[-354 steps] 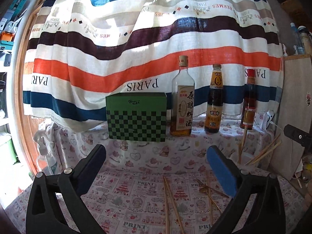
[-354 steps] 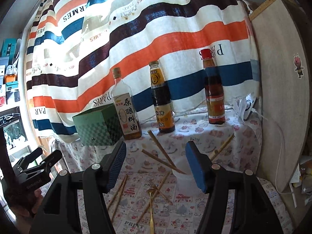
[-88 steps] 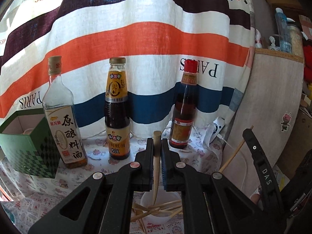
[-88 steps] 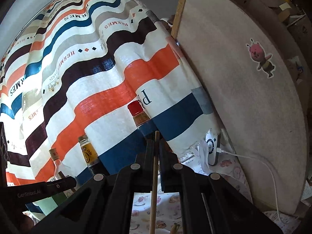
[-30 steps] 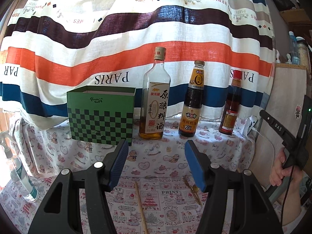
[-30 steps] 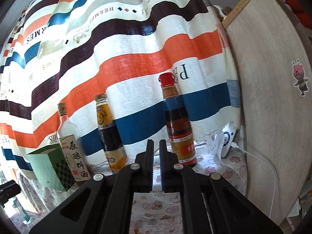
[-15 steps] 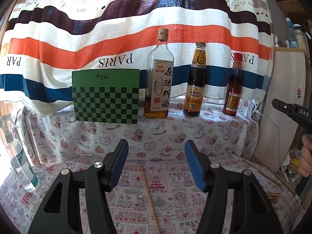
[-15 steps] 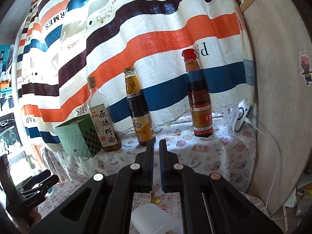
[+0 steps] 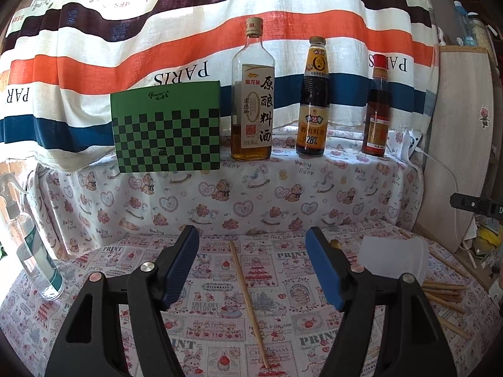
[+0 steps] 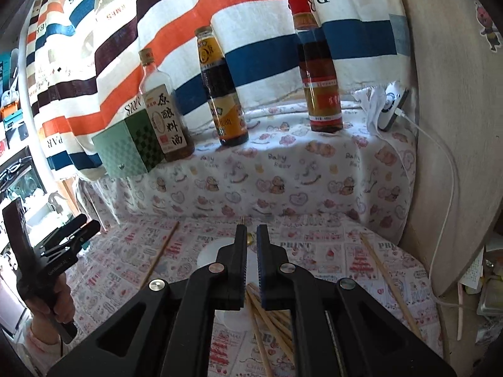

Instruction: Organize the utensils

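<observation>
Wooden chopstick (image 9: 248, 301) on tablecloth, between open left claw (image 9: 253, 265) fingers

- Home setting, improvised kitchen-style corner, not a lab or shop.
- Far side: striped curtain (image 9: 188, 47) printed "PARIS" hangs as the backdrop.
- Raised ledge under a teddy-bear "Baby Bear" cloth (image 9: 251, 194) holds a cooking wine bottle (image 9: 252, 100), an oyster sauce bottle (image 9: 312, 100), a red-capped sauce bottle (image 9: 378, 106) and a green checkered box (image 9: 166, 128).
- Near surface: "PRINT" patterned tablecloth (image 9: 213, 308) with loose chopsticks (image 9: 248, 301).
- Left: clear spray bottle (image 9: 28, 251); cluttered shelves (image 10: 9, 94) further left.
- Right: wooden board (image 10: 456, 125) with a cartoon sticker, white charging cable (image 10: 446, 188) along it.
</observation>
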The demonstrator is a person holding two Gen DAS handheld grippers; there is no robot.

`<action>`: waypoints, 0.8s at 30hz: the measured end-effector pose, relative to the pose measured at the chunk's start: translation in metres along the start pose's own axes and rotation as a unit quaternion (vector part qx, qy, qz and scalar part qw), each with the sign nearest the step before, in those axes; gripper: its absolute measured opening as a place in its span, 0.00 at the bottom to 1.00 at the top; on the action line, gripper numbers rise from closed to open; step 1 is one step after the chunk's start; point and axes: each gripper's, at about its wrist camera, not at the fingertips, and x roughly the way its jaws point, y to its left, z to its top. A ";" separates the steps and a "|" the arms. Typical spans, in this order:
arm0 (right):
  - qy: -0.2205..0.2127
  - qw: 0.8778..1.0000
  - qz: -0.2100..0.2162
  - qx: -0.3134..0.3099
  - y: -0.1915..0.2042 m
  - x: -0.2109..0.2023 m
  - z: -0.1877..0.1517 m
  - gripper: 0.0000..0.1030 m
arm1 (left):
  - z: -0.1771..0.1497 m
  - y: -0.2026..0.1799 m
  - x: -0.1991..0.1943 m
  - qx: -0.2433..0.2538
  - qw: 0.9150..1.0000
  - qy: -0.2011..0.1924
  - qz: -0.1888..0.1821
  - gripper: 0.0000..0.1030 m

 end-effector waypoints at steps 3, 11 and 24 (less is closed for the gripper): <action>0.002 0.999 -0.040 0.002 0.004 0.009 -0.018 0.38 | -0.009 0.001 0.002 0.003 1.000 -0.001 0.014 0.88; -0.044 0.994 -0.098 -0.029 0.041 0.008 -0.049 0.88 | -0.026 0.006 0.000 -0.006 1.000 -0.010 0.016 1.00; 0.006 0.992 -0.122 -0.033 0.045 0.031 -0.090 0.88 | -0.057 0.007 0.019 -0.009 0.998 0.054 0.012 1.00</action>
